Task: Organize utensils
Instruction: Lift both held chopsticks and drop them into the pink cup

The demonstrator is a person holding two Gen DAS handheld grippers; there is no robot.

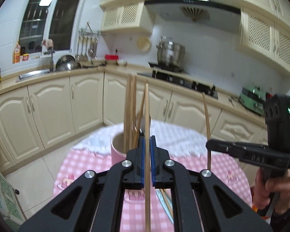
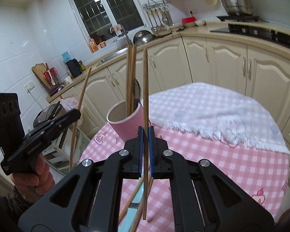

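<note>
A pink paper cup (image 1: 117, 151) (image 2: 128, 124) stands on the pink checked tablecloth (image 2: 212, 164). Several wooden chopsticks (image 2: 131, 73) and a metal spoon (image 2: 137, 90) stand in it. My left gripper (image 1: 147, 138) is shut on one upright chopstick (image 1: 147, 106), just in front of the cup and above the table. My right gripper (image 2: 145, 133) is shut on another upright chopstick (image 2: 145, 89), also just before the cup. Each gripper shows in the other's view, the right gripper (image 1: 208, 145) to the right and the left gripper (image 2: 78, 114) to the left. More chopsticks (image 2: 129, 208) lie on the cloth below.
A white fluffy towel (image 2: 212, 112) covers the far part of the round table. A flat blue-and-metal utensil (image 2: 134, 203) lies among the loose chopsticks. Cream kitchen cabinets (image 1: 83, 104) and a counter run behind the table. A person's hand (image 1: 268, 189) holds each gripper's handle.
</note>
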